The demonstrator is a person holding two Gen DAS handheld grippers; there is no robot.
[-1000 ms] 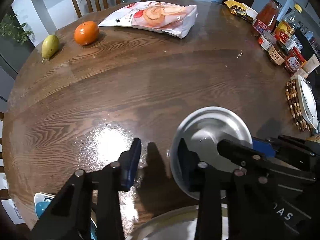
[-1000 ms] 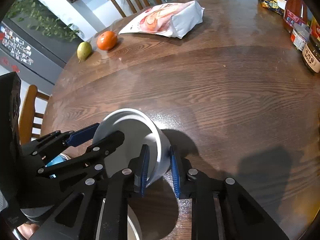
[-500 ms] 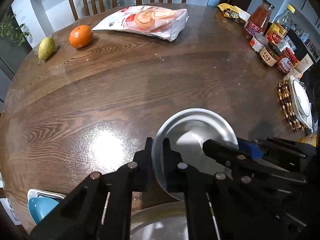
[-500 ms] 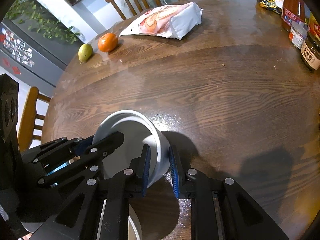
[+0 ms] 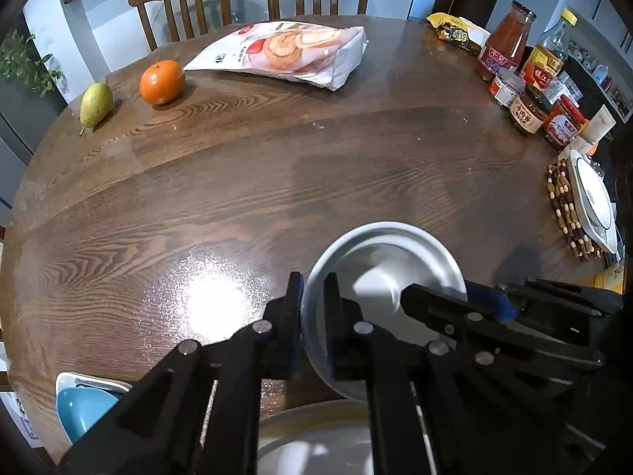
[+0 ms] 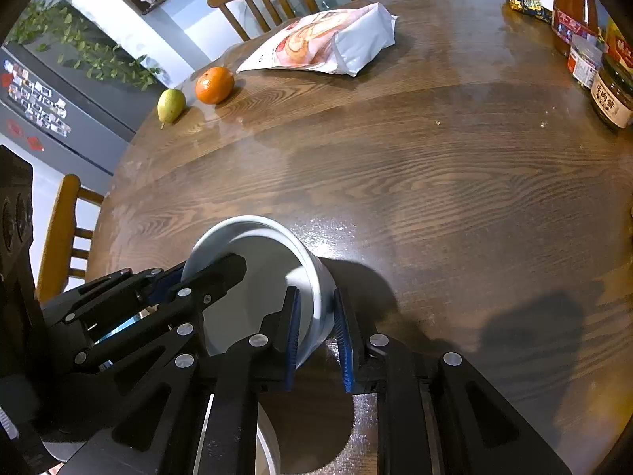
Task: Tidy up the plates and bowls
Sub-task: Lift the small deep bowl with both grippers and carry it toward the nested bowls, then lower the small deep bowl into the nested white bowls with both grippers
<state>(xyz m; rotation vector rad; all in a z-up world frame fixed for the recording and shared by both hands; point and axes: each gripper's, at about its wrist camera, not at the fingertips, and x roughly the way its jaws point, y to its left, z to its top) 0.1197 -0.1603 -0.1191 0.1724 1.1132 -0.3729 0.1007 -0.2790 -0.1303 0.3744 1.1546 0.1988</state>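
A white bowl (image 5: pixel 379 265) is held tilted above the round wooden table (image 5: pixel 277 182). My left gripper (image 5: pixel 312 301) is shut on its left rim. My right gripper (image 6: pixel 316 320) is shut on the right rim of the same bowl (image 6: pixel 261 261). Each gripper shows in the other's view. Below the bowl, a white plate (image 5: pixel 316 443) lies at the near table edge, partly hidden by the fingers. A blue bowl in a white dish (image 5: pixel 87 403) sits at the near left. Another white plate (image 5: pixel 593 206) rests on a beaded mat at the right edge.
A pear (image 5: pixel 95 103), an orange (image 5: pixel 162 81) and a snack bag (image 5: pixel 289 53) lie at the far side. Sauce bottles and jars (image 5: pixel 526 91) crowd the far right. Wooden chairs (image 5: pixel 186 4) stand behind the table.
My left gripper closed from open onto the bowl's left rim. The bowl rose and tilted slightly; both views pulled back a little from the table.
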